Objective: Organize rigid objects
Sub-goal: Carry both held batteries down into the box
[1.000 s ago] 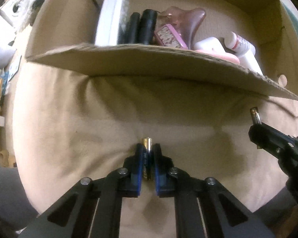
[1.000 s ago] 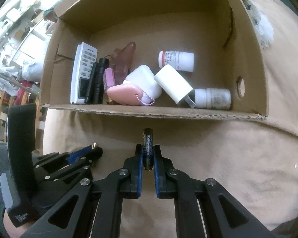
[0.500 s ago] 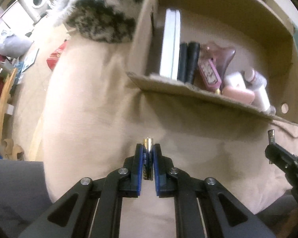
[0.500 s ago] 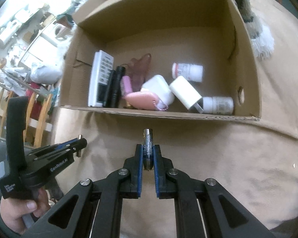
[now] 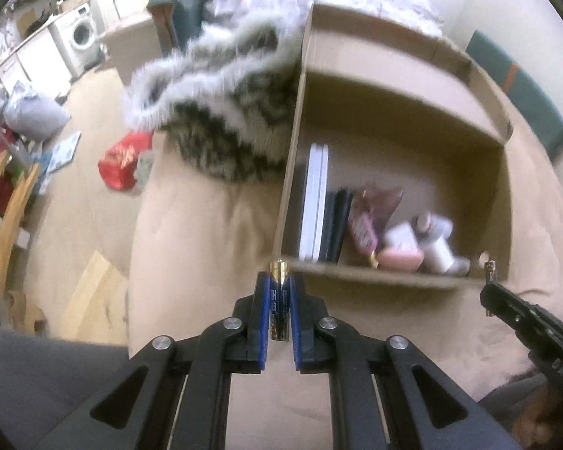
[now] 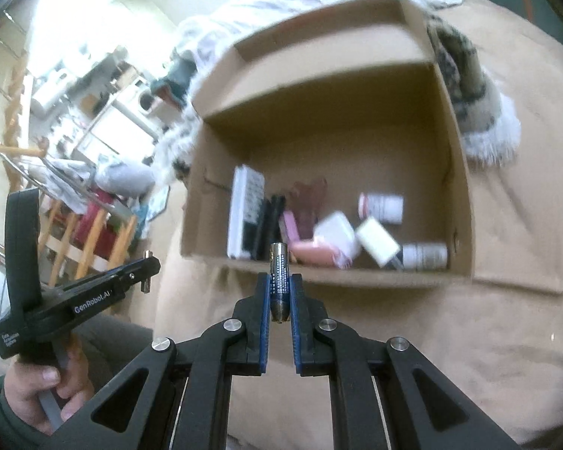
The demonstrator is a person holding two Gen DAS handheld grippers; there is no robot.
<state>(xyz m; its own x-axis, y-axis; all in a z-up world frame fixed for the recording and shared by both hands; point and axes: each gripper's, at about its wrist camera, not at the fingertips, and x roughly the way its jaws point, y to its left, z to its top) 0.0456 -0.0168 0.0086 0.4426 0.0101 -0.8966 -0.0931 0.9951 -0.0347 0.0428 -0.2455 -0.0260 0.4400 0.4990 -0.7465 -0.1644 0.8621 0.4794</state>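
Observation:
My left gripper is shut on a gold and blue battery, held upright above the beige cushion in front of the cardboard box. My right gripper is shut on a second battery, also in front of the box. Each gripper shows in the other's view: the right one at far right, the left one at far left. The box holds a white remote, black flashlights, a pink case, white bottles and other small items.
A furry grey and white blanket lies against the box's left side. The beige cushion spreads under both grippers. A red bag, wooden chair legs and a washing machine are off to the left on the floor.
Both grippers have pulled back and risen away from the box, each still holding its battery. The box now looks smaller and farther, with more of the room in view.

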